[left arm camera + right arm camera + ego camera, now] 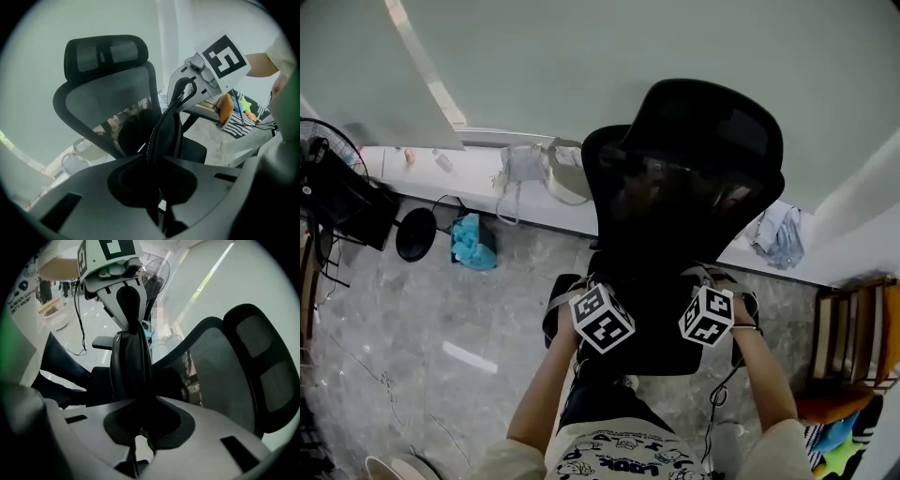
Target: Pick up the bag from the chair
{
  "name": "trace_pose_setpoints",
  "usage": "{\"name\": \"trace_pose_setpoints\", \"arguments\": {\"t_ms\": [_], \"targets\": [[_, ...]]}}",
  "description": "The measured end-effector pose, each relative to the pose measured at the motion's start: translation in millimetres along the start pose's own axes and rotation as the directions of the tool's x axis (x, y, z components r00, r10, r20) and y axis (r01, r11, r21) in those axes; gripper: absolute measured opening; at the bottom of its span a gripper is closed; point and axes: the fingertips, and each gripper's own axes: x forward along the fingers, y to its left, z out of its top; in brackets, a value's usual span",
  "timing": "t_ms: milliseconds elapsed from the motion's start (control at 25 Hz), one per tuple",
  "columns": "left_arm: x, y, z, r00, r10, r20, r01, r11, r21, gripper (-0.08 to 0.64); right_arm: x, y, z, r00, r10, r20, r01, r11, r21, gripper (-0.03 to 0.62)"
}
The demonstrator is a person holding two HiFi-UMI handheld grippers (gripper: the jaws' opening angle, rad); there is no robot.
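At the seat of the black mesh chair [698, 178], beneath the person's forearms: one black bag [661, 328], dark against the dark seat and hard to outline. Left gripper [159, 190]: jaws closed tight on the bag's black strap [165, 124]. Right gripper [138, 427]: jaws likewise clamped on that strap, facing the other. Status: hold secured on both sides. Whether the bag is clear of the seat cannot be told. Outstanding, by estimate: raise it and carry it away from the chair
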Motion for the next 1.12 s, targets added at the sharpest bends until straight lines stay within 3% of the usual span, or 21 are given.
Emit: {"name": "trace_pose_setpoints", "arguments": {"t_ms": [400, 1120], "targets": [[-88.6, -1.7, 25.8, 0.996, 0.07, 0.05, -0.074, 0.994, 0.085, 0.038, -87.9, -1.1, 35.3, 0.994, -0.084, 0.075, 0.08, 0.996, 0.048, 0.057], [-179.3, -18.7, 15.5, 0.983, 0.173, 0.062, -0.179, 0.976, 0.122, 0.04, -168.4, 31.7, 80.7, 0.979, -0.131, 0.159, 0.129, 0.991, 0.019, 0.055]]}}
